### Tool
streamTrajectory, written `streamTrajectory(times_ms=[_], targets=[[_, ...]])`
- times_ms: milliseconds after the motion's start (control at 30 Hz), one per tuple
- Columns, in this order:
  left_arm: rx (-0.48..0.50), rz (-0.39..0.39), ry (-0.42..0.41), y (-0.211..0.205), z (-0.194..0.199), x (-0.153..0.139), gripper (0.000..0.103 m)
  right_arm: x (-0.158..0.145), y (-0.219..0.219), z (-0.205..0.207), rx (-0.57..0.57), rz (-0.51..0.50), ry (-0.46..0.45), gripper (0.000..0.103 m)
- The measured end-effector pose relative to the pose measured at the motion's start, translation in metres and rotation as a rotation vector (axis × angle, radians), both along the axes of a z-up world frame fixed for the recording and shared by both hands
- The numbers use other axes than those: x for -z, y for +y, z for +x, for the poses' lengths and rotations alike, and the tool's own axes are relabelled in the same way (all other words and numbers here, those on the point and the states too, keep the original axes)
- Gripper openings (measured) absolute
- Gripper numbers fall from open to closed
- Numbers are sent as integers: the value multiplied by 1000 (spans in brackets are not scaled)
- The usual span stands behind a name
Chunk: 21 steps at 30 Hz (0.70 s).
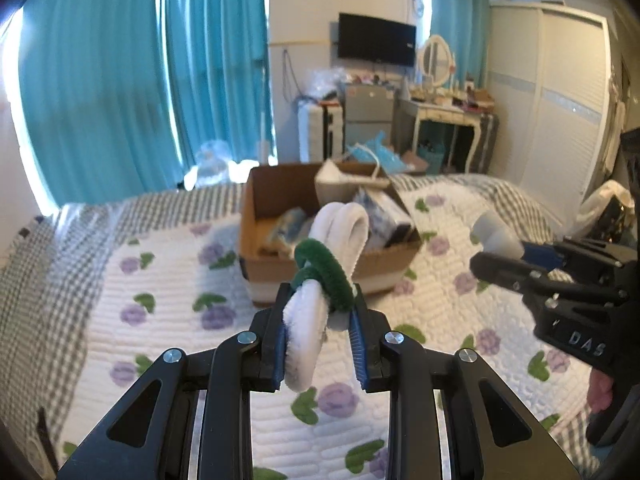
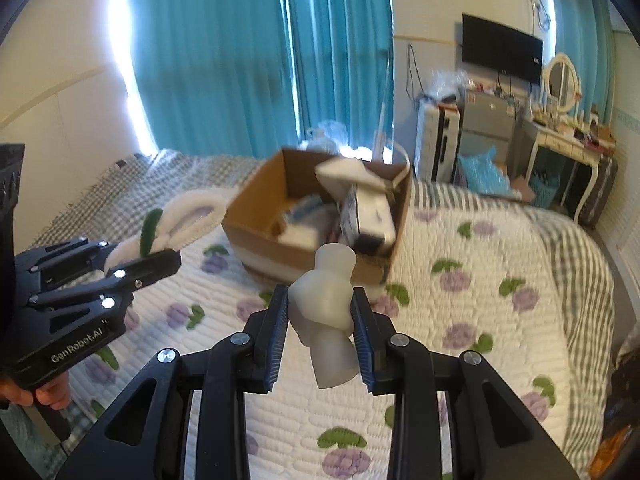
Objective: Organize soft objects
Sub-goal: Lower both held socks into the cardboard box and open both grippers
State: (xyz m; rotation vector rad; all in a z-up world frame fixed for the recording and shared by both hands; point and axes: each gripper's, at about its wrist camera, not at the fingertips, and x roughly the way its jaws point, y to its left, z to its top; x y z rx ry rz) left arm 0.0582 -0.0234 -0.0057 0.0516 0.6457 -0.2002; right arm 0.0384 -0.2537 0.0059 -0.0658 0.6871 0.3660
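Note:
My left gripper (image 1: 320, 300) is shut on a fuzzy white looped piece with a green fuzzy ring (image 1: 324, 270) around it, held up over the bed. The same piece (image 2: 180, 220) shows at the left of the right wrist view, in front of that gripper (image 2: 160, 256). My right gripper (image 2: 320, 304) is shut on a pale translucent soft lump (image 2: 326, 304) that sticks out past both ends of the pads. That lump (image 1: 496, 234) appears at the right of the left wrist view. An open cardboard box (image 1: 256, 216) stands ahead on the bed.
The box (image 2: 256, 208) holds several cartons and soft items. The bed has a white quilt with purple flowers (image 1: 168, 320) and a grey checked border. Teal curtains (image 1: 120, 80), a dresser with a mirror (image 1: 440, 108), a fridge and a white wardrobe line the far side.

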Motion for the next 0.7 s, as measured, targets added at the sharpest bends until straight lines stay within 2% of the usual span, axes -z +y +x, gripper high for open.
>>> streamTrajectory(times_ms=[167,333,567,700], targets=[[-20,-9,-36,7,19,-16,25,-33,4,11,-14,3,-58,30],[-29,2,-49,7,59,-17,26,-52,10,40,-24,-7,-100,30],[-36,54,-44,-5,119,1,27,-53,16,103,-33,-24,-119,30],[-41,48,-18,-8,151,23,31,-43,20,136,-35,-40,-115,30]])
